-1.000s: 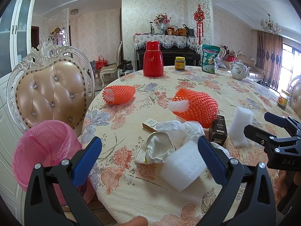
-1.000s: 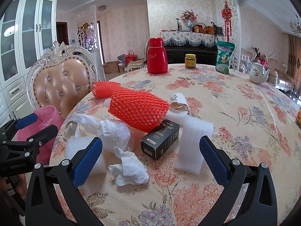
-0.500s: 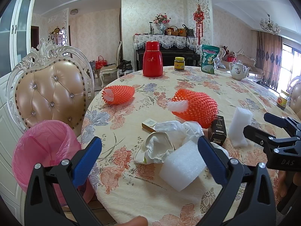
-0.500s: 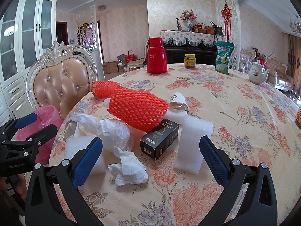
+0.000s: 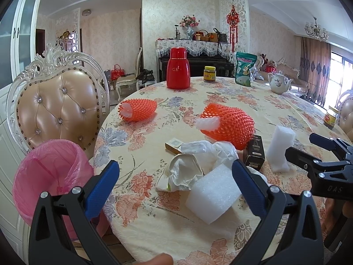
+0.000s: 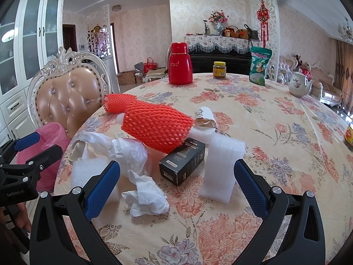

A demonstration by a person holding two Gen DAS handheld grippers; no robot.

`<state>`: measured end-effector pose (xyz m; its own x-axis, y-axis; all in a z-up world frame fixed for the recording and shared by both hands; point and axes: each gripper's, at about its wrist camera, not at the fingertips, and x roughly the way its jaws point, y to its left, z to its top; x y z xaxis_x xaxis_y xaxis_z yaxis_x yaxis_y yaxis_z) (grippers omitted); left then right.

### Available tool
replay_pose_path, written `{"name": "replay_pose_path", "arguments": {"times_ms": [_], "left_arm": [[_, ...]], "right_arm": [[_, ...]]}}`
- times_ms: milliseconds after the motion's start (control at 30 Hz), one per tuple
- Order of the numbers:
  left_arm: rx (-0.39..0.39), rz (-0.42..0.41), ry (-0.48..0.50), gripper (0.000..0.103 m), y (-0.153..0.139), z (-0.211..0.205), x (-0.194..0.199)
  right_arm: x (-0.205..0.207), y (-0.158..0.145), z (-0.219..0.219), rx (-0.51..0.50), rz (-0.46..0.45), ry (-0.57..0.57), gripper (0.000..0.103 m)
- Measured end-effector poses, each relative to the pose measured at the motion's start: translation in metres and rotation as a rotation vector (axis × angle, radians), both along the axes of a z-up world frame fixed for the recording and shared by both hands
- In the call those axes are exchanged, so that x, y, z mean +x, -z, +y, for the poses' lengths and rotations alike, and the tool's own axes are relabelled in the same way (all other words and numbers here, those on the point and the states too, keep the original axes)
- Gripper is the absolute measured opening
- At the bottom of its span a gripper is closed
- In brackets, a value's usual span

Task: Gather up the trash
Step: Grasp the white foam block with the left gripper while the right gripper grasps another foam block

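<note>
Both claws gape wide, gripping nothing: the left claw [image 5: 175, 174] at lower centre frames a foam block [image 5: 213, 195], the right claw [image 6: 176, 174] a tissue [image 6: 146, 196]. Trash clusters mid-surface [image 6: 286, 154]; the pink bin [image 5: 47, 176] sits lower left, seemingly beside the surface.

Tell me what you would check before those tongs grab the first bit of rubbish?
1. Left tongs open, holding nothing: ok.
2. Right tongs open, holding nothing: ok.
3. Pink-lined bin open-topped beside the table: ok.
4. White foam block lies free between the left fingers: ok.
5. Crumpled tissue lies loose before the right tongs: ok.
6. Room left inside the bin: cannot tell.
</note>
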<state>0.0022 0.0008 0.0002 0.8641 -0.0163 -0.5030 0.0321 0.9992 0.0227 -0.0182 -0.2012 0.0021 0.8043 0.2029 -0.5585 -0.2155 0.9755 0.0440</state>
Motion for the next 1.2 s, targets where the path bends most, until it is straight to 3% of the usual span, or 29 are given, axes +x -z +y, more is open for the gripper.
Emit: {"name": "replay_pose_path", "arguments": {"times_ms": [333, 833, 900, 967, 1033, 1200], "left_arm": [[-0.061, 0.095, 0.053, 0.098, 0.018, -0.005, 0.012], [-0.061, 0.229, 0.127, 0.098, 0.055, -0.032, 0.037], [-0.064, 0.235, 0.132, 0.092, 0.057, -0.032, 0.039], [-0.07, 0.244, 0.141, 0.079, 0.059, -0.032, 0.042], [-0.093, 0.258, 0.159, 0.071, 0.059, -0.031, 0.044], [-0.086, 0.254, 0.175, 0.07, 0.058, -0.033, 0.046]], "right_arm": [[0.013, 0.014, -0.006, -0.01, 0.078, 0.016, 0.097], [0.02, 0.024, -0.016, -0.01, 0.123, 0.023, 0.097], [0.021, 0.026, -0.019, -0.011, 0.128, 0.031, 0.097], [0.024, 0.027, -0.023, -0.015, 0.135, 0.048, 0.097], [0.027, 0.028, -0.027, -0.014, 0.142, 0.072, 0.097], [0.04, 0.027, -0.033, -0.027, 0.147, 0.118, 0.097]]}}
